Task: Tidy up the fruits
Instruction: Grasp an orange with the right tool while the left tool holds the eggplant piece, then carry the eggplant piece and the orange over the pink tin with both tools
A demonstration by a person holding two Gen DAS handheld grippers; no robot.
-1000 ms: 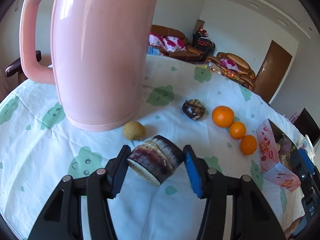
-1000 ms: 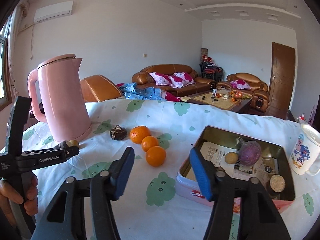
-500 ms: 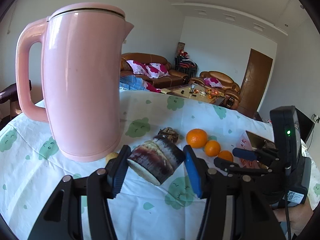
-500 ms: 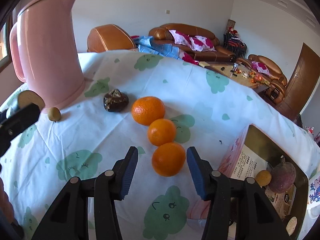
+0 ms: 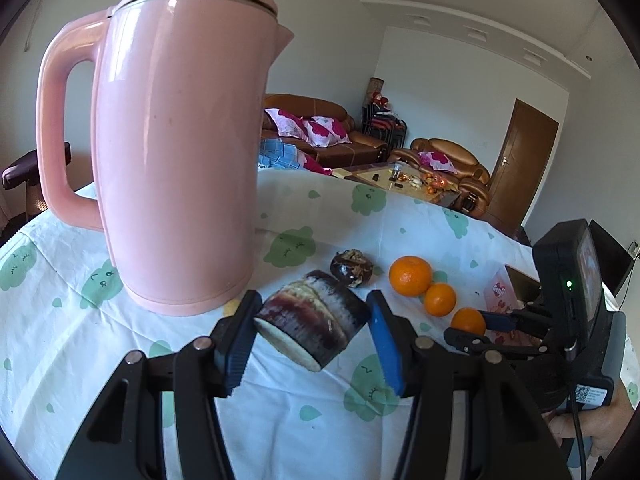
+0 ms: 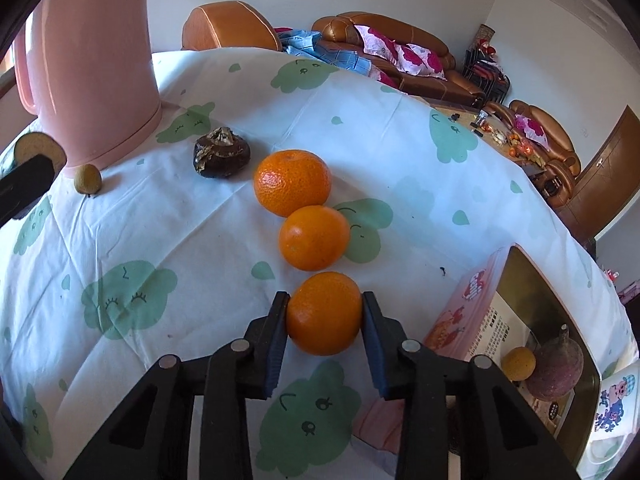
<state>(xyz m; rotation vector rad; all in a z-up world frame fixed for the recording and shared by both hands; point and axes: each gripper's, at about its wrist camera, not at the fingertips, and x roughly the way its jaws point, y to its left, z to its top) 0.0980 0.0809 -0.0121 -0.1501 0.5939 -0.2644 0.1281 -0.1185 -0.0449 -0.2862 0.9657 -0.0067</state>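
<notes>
While the left gripper (image 5: 312,332) hangs above the tablecloth (image 5: 60,344), its blue pads pinch a short dark purple chunk of sugarcane (image 5: 312,320), pale cut end tilted down toward the camera. Just behind it stands the pink kettle (image 5: 176,152), tall and upright, near the table's left edge. Past the chunk, a brown water chestnut (image 5: 352,268) lies on the cloth, and three oranges run in a slanting line toward the right edge. The right gripper (image 5: 476,330) reaches in from that side with its tips at the last orange, a hand (image 5: 592,432) gripping its handle.

From the right wrist view, the right gripper (image 6: 324,314) has its pads pressed on both sides of the nearest orange (image 6: 324,314), which sits on the cloth. The middle orange (image 6: 314,238) lies just beyond, touching the far orange (image 6: 293,182). A small brownish fruit (image 6: 87,179) rests beside the kettle's base. At the right edge, an open tin (image 6: 460,320) holds a purple fruit (image 6: 556,364) and a small yellow one (image 6: 519,364).
</notes>
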